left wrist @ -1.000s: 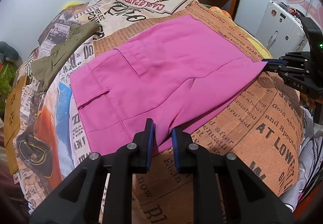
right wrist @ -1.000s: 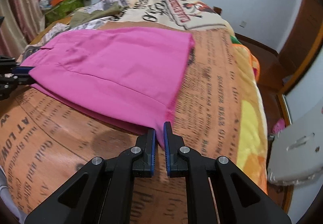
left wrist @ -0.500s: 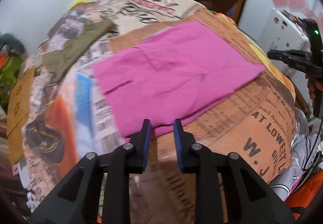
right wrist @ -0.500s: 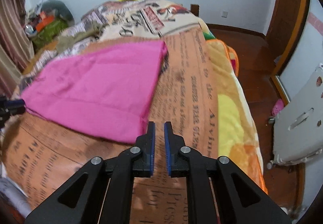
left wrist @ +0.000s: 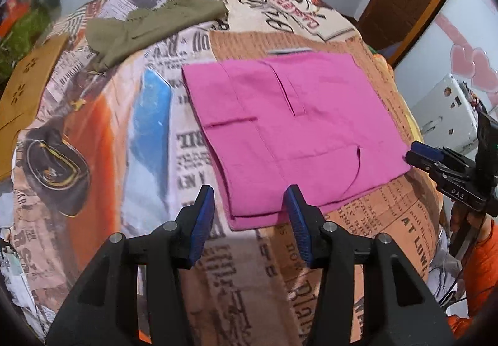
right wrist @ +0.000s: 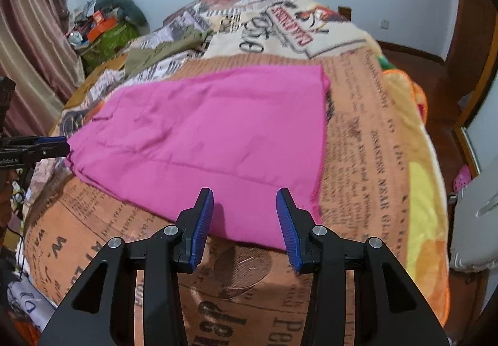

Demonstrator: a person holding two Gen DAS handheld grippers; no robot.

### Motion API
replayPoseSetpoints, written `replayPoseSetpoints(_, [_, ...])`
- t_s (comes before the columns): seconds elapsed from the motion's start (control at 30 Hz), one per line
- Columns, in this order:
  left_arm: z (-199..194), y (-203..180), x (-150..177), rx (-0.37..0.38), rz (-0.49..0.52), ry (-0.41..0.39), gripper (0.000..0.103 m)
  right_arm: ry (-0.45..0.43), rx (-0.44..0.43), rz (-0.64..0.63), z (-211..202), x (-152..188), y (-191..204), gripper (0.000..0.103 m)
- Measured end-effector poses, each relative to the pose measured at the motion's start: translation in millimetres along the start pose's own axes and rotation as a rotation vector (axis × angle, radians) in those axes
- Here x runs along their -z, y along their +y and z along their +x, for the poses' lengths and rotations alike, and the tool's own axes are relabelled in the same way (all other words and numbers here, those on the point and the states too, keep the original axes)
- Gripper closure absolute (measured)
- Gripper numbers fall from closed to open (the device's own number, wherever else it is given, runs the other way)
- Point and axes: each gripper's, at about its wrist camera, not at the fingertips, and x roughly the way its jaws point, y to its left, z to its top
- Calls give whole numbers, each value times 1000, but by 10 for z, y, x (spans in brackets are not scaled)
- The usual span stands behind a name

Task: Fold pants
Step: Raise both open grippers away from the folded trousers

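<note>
Pink pants (left wrist: 289,131) lie folded, lower layers hidden; our left gripper (left wrist: 250,216) and right gripper (right wrist: 246,218) gape empty, green garment (left wrist: 149,25) beyond the pants.

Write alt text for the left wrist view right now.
Folded pink pants lie flat on a newspaper-print bedspread, just ahead of the open left gripper. The right gripper is beside their right corner; an olive garment lies farther back.

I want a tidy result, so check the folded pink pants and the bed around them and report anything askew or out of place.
Nothing serious. The pink pants lie flat as a folded rectangle, though lower layers peek out slightly along the near edge. An olive garment lies crumpled farther back on the bedspread. Both the left gripper and the right gripper are open, holding nothing.
</note>
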Motion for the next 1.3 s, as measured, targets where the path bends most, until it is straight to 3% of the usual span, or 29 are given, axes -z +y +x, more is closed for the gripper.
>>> replayPoseSetpoints(0.13, [5, -72, 19, -23, 21, -15, 66, 61, 3, 1, 141, 83, -35, 65])
replayPoseSetpoints(0.4, [-132, -83, 10, -105, 35, -69, 91, 61, -21, 26, 155, 138, -80, 61])
replayPoseSetpoints(0.57, [-166, -99, 63, -120, 45, -82, 93, 63, -26, 29, 161, 144, -81, 61])
replayPoseSetpoints(0.77, [-29, 10, 154, -121, 13, -43, 93, 63, -24, 26, 165, 144, -82, 61])
replayPoseSetpoints(1.0, [9, 1, 164, -119, 21, -35, 93, 69, -7, 27, 172, 132, -92, 54])
replayPoseSetpoints(1.1, [-37, 1, 110, -126, 35, -36, 89, 80, 3, 19, 154, 103, -82, 54])
replayPoseSetpoints(1.17, [-87, 31, 41, -125, 30, -47, 76, 85, 18, -2, 141, 71, -71, 54])
replayPoseSetpoints(1.23, [-148, 71, -25, -139, 20, -83, 53, 78, 35, -34, 116, 27, -45, 54])
replayPoseSetpoints(1.3, [-216, 100, -123, -174, 18, -134, 47, 61, 38, -54, 87, -30, -37, 54])
